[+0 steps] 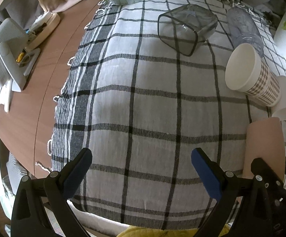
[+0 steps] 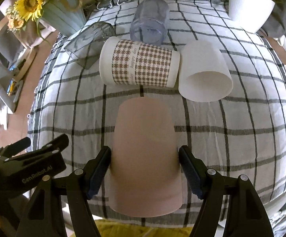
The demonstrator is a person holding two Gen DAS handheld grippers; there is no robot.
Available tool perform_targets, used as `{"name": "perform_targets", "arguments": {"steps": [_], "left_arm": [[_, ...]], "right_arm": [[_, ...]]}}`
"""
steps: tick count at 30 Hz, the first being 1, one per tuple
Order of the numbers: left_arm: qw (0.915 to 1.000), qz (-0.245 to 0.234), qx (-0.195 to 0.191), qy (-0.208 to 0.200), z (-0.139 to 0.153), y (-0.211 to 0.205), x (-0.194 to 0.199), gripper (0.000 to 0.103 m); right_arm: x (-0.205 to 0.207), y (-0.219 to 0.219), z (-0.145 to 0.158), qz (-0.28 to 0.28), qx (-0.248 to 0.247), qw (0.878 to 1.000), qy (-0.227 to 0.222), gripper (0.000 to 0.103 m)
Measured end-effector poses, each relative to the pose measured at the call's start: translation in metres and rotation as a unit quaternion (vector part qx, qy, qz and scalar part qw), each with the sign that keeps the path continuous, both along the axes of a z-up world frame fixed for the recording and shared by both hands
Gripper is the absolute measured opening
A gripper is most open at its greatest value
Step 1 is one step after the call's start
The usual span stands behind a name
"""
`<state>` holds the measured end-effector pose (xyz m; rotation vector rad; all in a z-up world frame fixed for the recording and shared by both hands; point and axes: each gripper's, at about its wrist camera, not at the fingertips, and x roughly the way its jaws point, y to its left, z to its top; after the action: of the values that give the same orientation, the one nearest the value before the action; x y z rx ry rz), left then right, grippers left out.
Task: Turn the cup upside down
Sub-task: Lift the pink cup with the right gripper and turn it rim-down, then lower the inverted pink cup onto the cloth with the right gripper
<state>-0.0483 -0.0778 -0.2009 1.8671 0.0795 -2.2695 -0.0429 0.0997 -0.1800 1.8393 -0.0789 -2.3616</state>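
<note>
Now right gripper closes on pink cup, pads on both side walls, cup over checked cloth. Looks light, thin-walled, smooth: squeeze gently at mid-wall, too much force may dent it. Left gripper wide open, holds nothing.

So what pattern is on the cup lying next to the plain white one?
Brown-and-white houndstooth cup, clearest in the right wrist view.
</note>
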Motion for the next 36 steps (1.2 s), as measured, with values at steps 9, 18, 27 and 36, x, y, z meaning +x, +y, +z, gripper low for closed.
{"name": "perform_targets", "arguments": {"steps": [9, 18, 27, 36], "left_arm": [[1.0, 0.001, -0.004, 0.001, 0.008, 0.0, 0.006, 0.102], [0.9989, -0.029, 0.016, 0.032, 0.042, 0.03, 0.007, 0.102], [0.9931, -0.086, 0.064, 0.048, 0.065, 0.088, -0.005, 0.102], [0.9857, -0.117, 0.121, -0.012, 0.037, 0.127, -0.037, 0.1]], "right_arm": [[0.0, 0.003, 0.015, 0.004, -0.014, 1.0, 0.008, 0.079], [0.001, 0.026, 0.05, -0.01, -0.029, 0.999, 0.029, 0.079], [-0.001, 0.079, 0.075, -0.069, -0.035, 0.996, 0.05, 0.079], [-0.008, 0.121, 0.065, -0.113, -0.057, 0.991, 0.041, 0.079]]}}
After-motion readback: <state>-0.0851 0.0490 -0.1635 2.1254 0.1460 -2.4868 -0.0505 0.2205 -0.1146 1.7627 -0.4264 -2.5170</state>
